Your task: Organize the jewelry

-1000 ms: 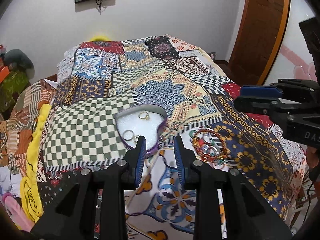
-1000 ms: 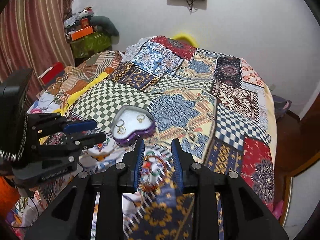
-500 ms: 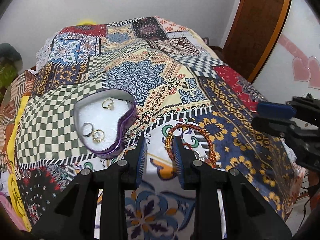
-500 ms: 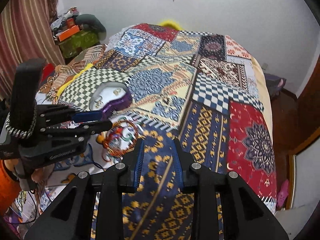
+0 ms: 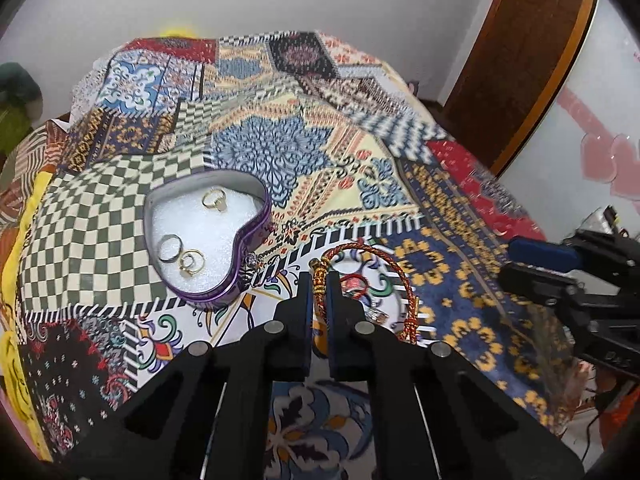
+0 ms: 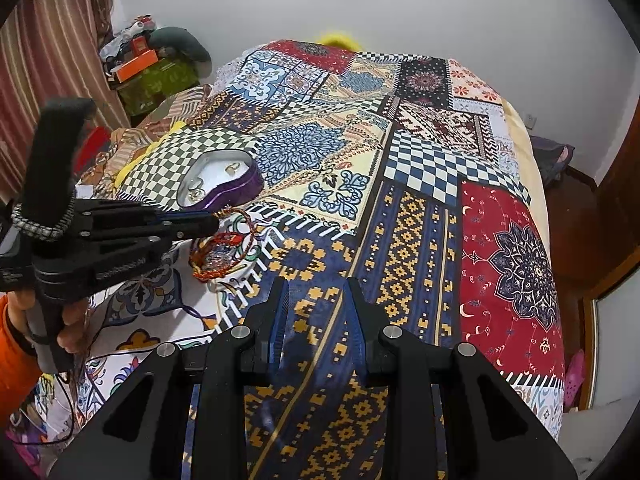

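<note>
A purple heart-shaped tin [image 5: 240, 240] with white lining lies on the patchwork bedspread and holds three rings [image 5: 188, 258]; it also shows in the right wrist view [image 6: 236, 188]. A red and gold braided bracelet [image 5: 402, 276] lies just right of the tin over a small pile of jewelry [image 5: 366, 296]. My left gripper [image 5: 319, 282] is shut on the bracelet's gold clasp end. In the right wrist view the left gripper [image 6: 208, 222] meets the bracelet [image 6: 240, 240]. My right gripper [image 6: 316, 292] is open and empty over the blue and yellow patch.
The bedspread [image 6: 420, 200] covers the whole bed. A brown door [image 5: 516, 60] stands at the right. Clutter and boxes [image 6: 152, 64] are piled beside striped curtains at the far left. A yellow cloth [image 5: 16, 248] lies along the bed's left edge.
My left gripper has moved forward onto the bracelet and closed on its clasp end. My right gripper has drawn back to the right, away from the jewelry.
</note>
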A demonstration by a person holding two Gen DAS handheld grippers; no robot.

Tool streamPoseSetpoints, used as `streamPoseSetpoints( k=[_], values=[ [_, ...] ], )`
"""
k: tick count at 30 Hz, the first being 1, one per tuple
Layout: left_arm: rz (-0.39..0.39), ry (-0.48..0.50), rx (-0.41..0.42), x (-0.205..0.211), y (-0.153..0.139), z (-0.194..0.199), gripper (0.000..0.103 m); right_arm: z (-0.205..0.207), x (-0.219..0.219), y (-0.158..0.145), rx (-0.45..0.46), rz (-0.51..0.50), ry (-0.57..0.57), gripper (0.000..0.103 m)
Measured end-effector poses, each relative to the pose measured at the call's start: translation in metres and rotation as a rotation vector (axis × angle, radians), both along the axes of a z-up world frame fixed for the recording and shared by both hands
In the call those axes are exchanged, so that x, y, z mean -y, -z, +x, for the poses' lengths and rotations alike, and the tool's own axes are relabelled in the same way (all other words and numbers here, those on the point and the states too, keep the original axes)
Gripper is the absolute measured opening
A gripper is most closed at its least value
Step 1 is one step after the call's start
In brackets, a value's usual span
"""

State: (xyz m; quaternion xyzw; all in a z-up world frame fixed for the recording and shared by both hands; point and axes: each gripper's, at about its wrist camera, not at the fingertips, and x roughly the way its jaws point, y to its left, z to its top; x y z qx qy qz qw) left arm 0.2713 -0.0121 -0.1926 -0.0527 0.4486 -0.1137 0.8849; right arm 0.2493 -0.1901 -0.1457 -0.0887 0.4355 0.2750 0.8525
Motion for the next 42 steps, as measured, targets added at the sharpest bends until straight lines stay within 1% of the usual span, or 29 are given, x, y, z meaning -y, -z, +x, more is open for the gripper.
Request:
streamPoseSetpoints(
  k=[2,4,7,9,11,19,25,28,29,31,32,33,42],
  values=[
    [-0.014,-0.001,0.027,-0.003,-0.011,-0.009,0.004,-0.001,-0.003,-0.001,0.002,-0.002,-0.005,0.025],
    [-0.009,-0.004,0.056,-0.005,-0.020,-0.018,0.004,-0.002,-0.007,-0.002,0.004,-0.005,-0.012,0.025],
    [0.029,-0.016,0.097,-0.011,-0.032,-0.030,0.004,-0.005,-0.014,-0.002,0.002,-0.006,-0.027,0.025],
    [0.053,-0.027,0.111,-0.017,-0.034,-0.038,0.004,-0.006,-0.021,0.000,-0.003,-0.009,-0.042,0.025],
    [0.067,-0.036,0.109,-0.024,-0.032,-0.043,0.004,-0.007,-0.030,0.004,-0.011,-0.018,-0.063,0.025],
    [0.059,-0.082,0.068,-0.056,-0.010,-0.058,0.004,-0.004,-0.063,0.020,-0.039,-0.053,-0.121,0.025],
    [0.068,-0.089,0.065,-0.063,-0.001,-0.063,0.004,0.006,-0.074,0.030,-0.060,-0.059,-0.124,0.025],
    [0.071,-0.086,0.065,-0.064,0.001,-0.063,0.004,0.011,-0.075,0.033,-0.086,-0.042,-0.132,0.025],
    [0.072,-0.085,0.065,-0.064,0.002,-0.063,0.004,0.012,-0.075,0.033,-0.087,-0.034,-0.129,0.024],
    [0.068,-0.084,0.065,-0.064,0.003,-0.062,0.004,0.012,-0.076,0.034,-0.093,-0.029,-0.133,0.019],
    [0.064,-0.085,0.065,-0.064,0.003,-0.062,0.004,0.012,-0.076,0.034,-0.096,-0.024,-0.137,0.014],
    [0.061,-0.085,0.065,-0.065,0.003,-0.062,0.004,0.011,-0.075,0.034,-0.091,-0.022,-0.134,0.012],
    [0.057,-0.088,0.083,-0.063,-0.004,-0.065,0.004,0.002,-0.069,0.022,-0.025,-0.053,-0.114,0.010]
  ],
)
